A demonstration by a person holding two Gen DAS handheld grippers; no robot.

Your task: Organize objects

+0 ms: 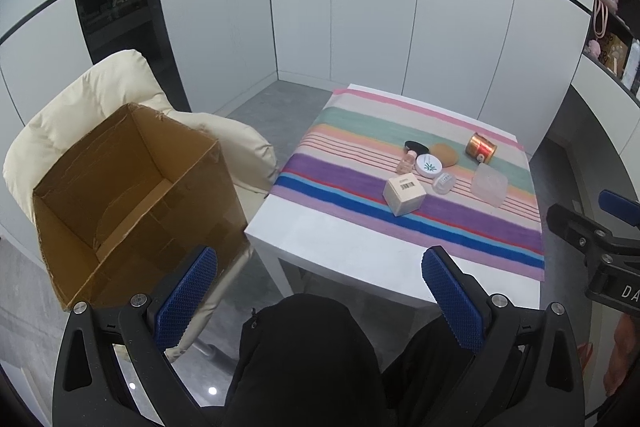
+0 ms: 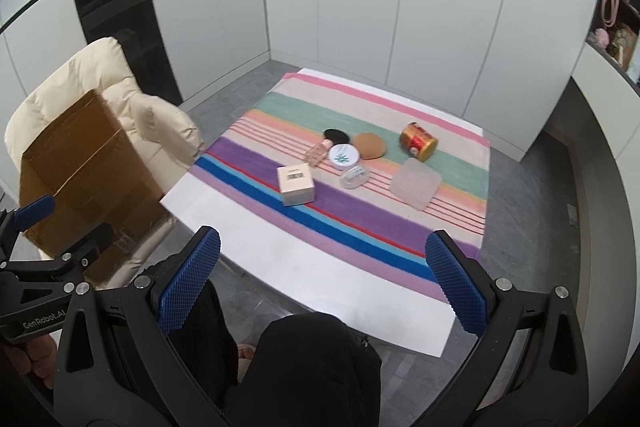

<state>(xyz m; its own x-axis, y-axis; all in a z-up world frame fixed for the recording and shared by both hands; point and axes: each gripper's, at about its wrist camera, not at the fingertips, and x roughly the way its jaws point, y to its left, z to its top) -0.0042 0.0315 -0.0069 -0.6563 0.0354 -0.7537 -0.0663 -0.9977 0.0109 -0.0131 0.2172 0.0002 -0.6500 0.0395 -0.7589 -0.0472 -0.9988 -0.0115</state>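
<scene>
Several small objects lie on a striped cloth [image 1: 344,187] [image 2: 256,163] on a white table: a cream carton [image 1: 404,195] [image 2: 296,184], a pink bottle [image 1: 405,163] [image 2: 317,151], a round white tin [image 1: 429,165] [image 2: 343,155], a black puff [image 1: 416,147] [image 2: 336,135], a brown sponge [image 1: 445,154] [image 2: 370,145], a gold can [image 1: 481,147] [image 2: 418,141], a small clear jar [image 1: 444,183] [image 2: 354,177] and a clear plastic box [image 1: 489,183] [image 2: 416,183]. My left gripper [image 1: 320,303] and right gripper [image 2: 322,291] are open and empty, held well short of the table.
An open, empty cardboard box [image 1: 132,195] [image 2: 84,171] rests on a cream padded chair [image 1: 120,83] [image 2: 108,75] left of the table. My dark-clothed knees [image 1: 304,359] [image 2: 312,363] are below the grippers. Shelves with items [image 1: 612,43] are at the far right.
</scene>
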